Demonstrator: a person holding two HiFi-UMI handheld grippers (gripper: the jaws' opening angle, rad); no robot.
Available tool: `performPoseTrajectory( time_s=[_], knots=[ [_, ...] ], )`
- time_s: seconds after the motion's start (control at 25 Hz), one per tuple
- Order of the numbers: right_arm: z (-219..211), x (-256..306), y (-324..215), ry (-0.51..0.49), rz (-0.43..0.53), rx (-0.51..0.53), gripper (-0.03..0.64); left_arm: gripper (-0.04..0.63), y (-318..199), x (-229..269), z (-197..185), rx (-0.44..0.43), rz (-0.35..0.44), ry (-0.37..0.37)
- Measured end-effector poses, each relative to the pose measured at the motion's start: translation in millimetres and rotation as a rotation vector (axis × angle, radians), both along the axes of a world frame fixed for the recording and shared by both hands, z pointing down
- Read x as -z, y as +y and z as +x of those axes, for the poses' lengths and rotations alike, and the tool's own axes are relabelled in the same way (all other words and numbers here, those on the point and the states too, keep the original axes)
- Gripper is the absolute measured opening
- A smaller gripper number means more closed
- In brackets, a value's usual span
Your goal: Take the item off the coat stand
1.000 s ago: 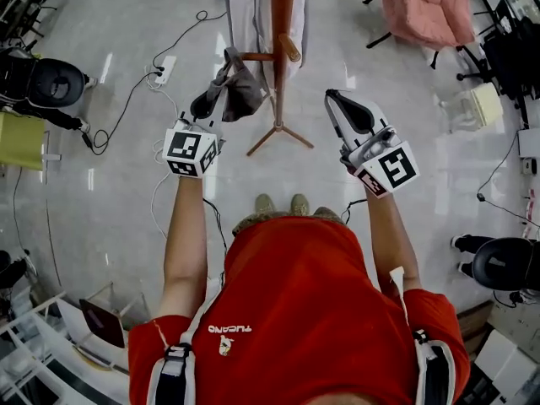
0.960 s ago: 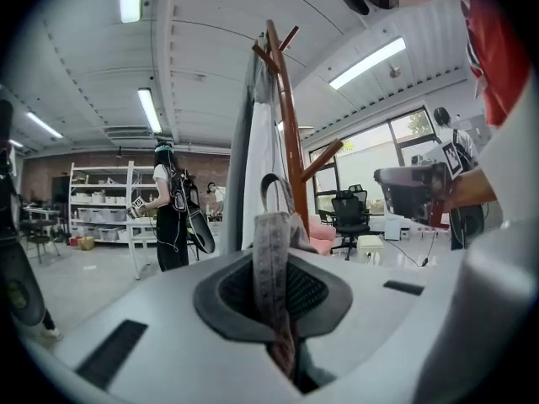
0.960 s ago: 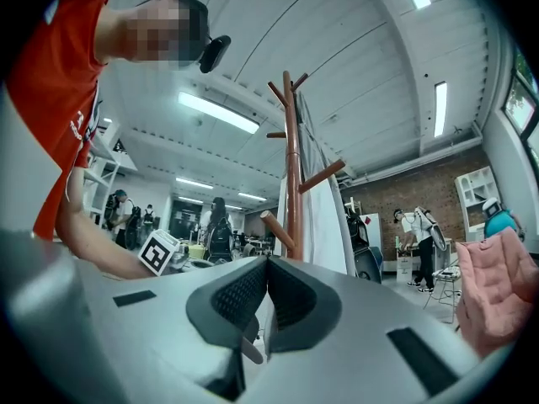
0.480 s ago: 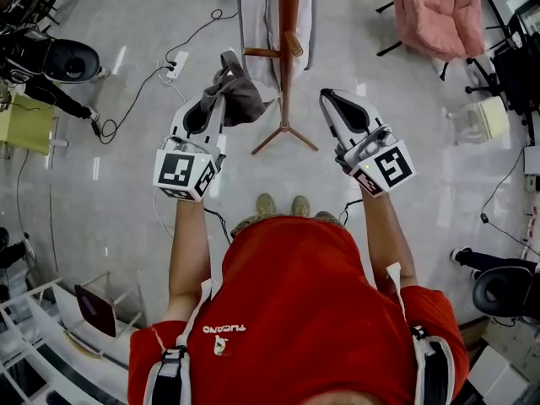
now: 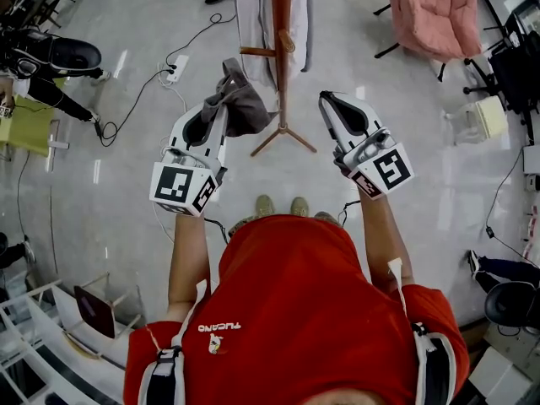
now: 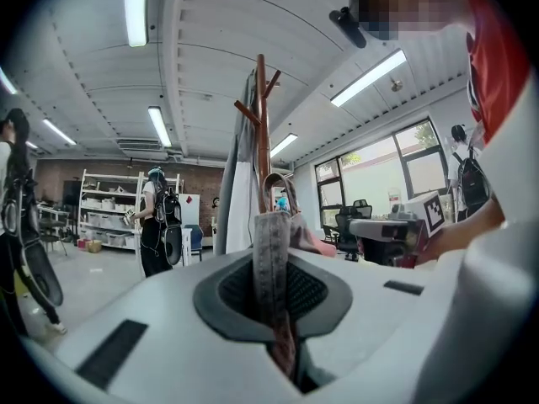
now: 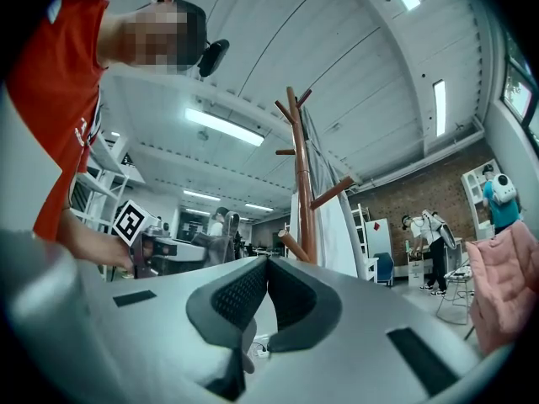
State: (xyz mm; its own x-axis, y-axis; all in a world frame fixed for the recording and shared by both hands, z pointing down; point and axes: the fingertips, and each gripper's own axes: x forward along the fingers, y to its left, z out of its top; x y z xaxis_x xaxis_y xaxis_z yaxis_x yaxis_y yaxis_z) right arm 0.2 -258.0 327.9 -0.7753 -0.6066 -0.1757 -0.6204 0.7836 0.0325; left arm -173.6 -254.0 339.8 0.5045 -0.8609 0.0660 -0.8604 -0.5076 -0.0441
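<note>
A brown wooden coat stand [image 5: 281,24] rises in front of me, seen as a pole with pegs [image 6: 261,133] in the left gripper view. A grey fabric item [image 5: 243,104] hangs beside the stand's left peg; whether it still rests on the peg I cannot tell. My left gripper [image 5: 218,108] is shut on the item's strap [image 6: 271,225], which runs up between the pads to a loop. My right gripper [image 5: 331,101] is held level to the right of the stand. Its jaws [image 7: 267,261] meet at the tips with nothing between them.
A white garment [image 5: 251,7] hangs on the stand's far side. A pink jacket [image 5: 430,7] lies over a chair at back right. A power strip and cables [image 5: 175,67] lie on the floor to the left. People stand at the left [image 5: 59,53].
My left gripper has risen and moved forward, carrying the grey item up with it. The right gripper has hardly moved.
</note>
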Motion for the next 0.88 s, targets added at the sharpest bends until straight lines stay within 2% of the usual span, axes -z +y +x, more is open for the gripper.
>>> performPoseTrajectory(
  time_s=[0.88],
  knots=[
    [8.9,-1.7,6.3,0.013,0.01,-0.019,0.023,0.023,-2.2,-1.9,1.5,-0.007,0.001,0.002]
  ],
)
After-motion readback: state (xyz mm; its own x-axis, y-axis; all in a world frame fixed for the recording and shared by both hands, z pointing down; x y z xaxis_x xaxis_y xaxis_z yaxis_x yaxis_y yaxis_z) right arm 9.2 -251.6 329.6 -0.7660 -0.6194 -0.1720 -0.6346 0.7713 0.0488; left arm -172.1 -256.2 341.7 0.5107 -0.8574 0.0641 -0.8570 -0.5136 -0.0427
